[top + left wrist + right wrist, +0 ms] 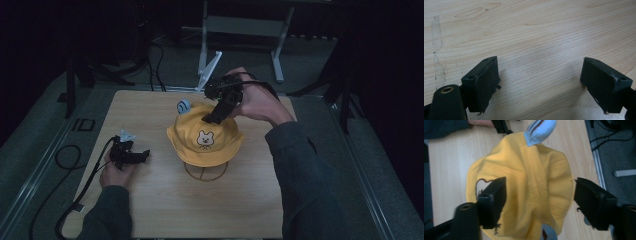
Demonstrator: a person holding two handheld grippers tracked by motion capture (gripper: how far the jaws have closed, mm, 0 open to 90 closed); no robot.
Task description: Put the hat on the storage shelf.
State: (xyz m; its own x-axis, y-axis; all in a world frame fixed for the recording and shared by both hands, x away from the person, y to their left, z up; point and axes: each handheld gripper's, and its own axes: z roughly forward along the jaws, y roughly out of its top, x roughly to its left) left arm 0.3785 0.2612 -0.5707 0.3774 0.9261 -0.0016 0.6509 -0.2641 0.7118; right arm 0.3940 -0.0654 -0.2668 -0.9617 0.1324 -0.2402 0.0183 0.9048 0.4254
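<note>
Our right gripper [539,202] hangs over the crown of the yellow cloth bucket hat with a bear face and pale blue ears [205,137], its jaws spread wide and pinching nothing. That hat sits on a wire stand [206,172] mid-table. Our left gripper [540,85] rests open on the light wooden table [150,200], well apart from the hat.

The high view looks forward and down over the whole bench [150,210]. The left gripper view sits close above bare wood. The right gripper view looks steeply down, close, on the yellow hat [534,182], at the high view's centre toward 12 o'clock.
</note>
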